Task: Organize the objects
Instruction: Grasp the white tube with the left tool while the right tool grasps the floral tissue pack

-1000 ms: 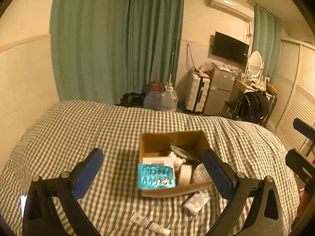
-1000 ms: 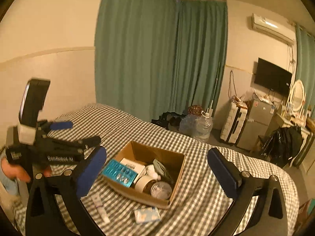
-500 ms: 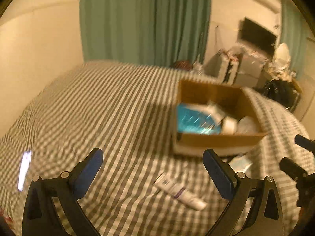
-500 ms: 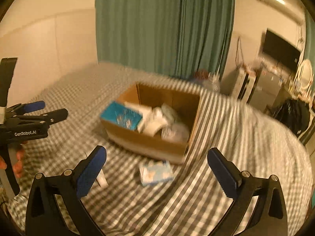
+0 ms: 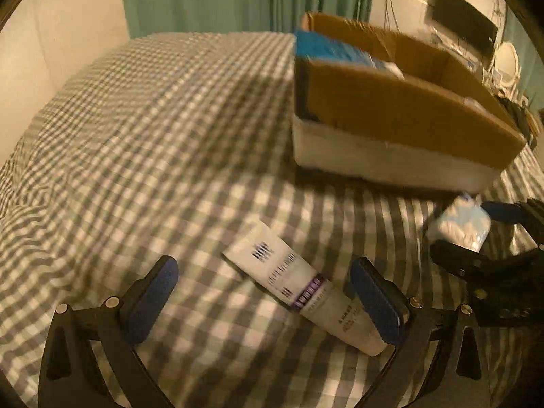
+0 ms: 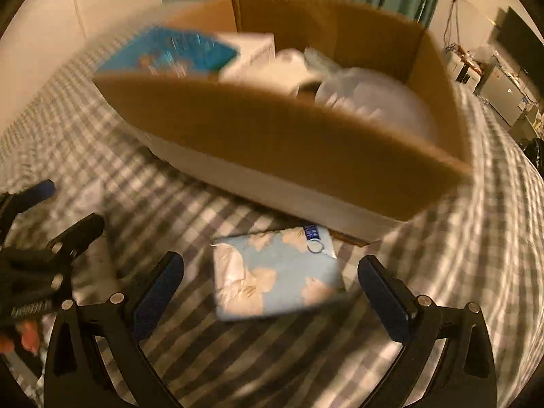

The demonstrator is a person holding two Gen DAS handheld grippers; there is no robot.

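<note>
Both tongs apart: L (image 5: 267,282) w/ smooth tube (image 5: 302,287), R (image 6: 272,282) w/ crinkly packet (image 6: 277,273)

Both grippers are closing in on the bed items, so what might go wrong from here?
The tube lies slantwise across the open left gripper, so it may pivot out. The soft tissue pack sits against the box; the right gripper could nudge the box. The views are blurred, so aim is uncertain.
</note>
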